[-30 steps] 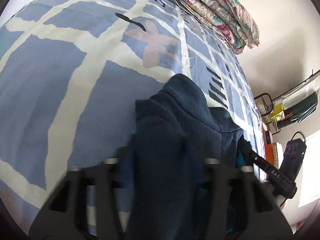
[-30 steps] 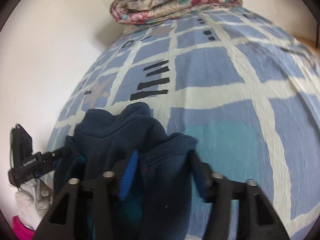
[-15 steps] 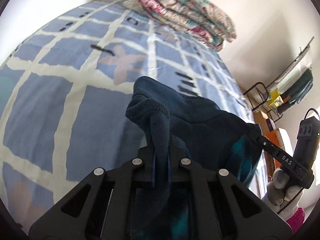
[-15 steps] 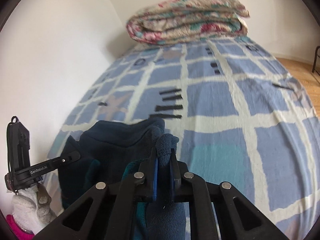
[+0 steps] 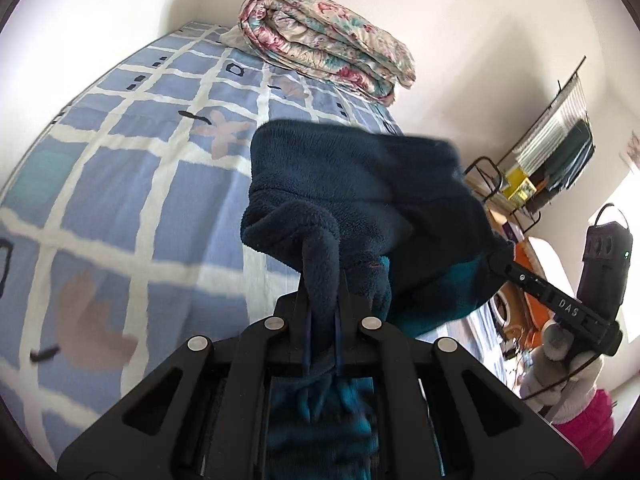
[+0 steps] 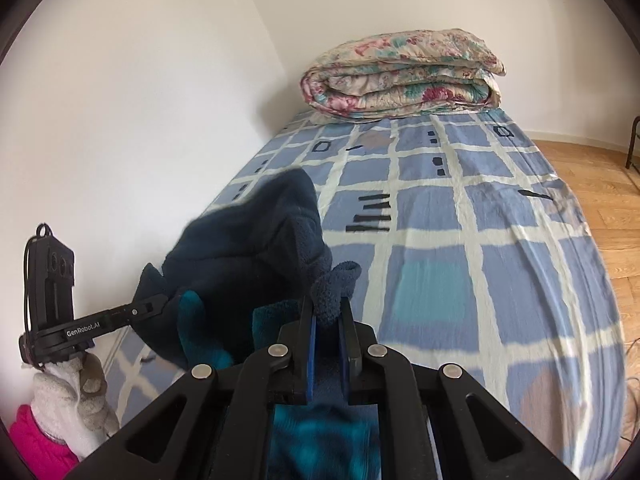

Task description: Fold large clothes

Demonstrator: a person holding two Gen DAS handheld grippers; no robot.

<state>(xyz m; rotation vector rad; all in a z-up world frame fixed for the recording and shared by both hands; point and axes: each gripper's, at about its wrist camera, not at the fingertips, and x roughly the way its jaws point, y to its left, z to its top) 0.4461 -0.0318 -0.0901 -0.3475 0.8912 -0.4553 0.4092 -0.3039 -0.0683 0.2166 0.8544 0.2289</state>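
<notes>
A fold of the dark blue fleece garment (image 5: 360,184) is pinched by the left tool (image 5: 322,312), another by the right tool (image 6: 328,320); it is held above the checked bed (image 6: 460,240). A folded floral quilt (image 6: 400,76) is seen at the bed's far end. A wire rack (image 5: 552,152) is shown only in the left view, wooden floor (image 6: 592,184) only in the right.

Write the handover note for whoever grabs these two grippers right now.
Left gripper: shut on a bunch of the dark blue fleece garment.
Right gripper: shut on another bunch of the same garment, which hangs bunched between the two above the bed.
Folded floral quilt sits at the far end of the bed.
Done: garment gripped and raised.
Left: spread it flat on the bed, then make every fold; none shows yet.
</notes>
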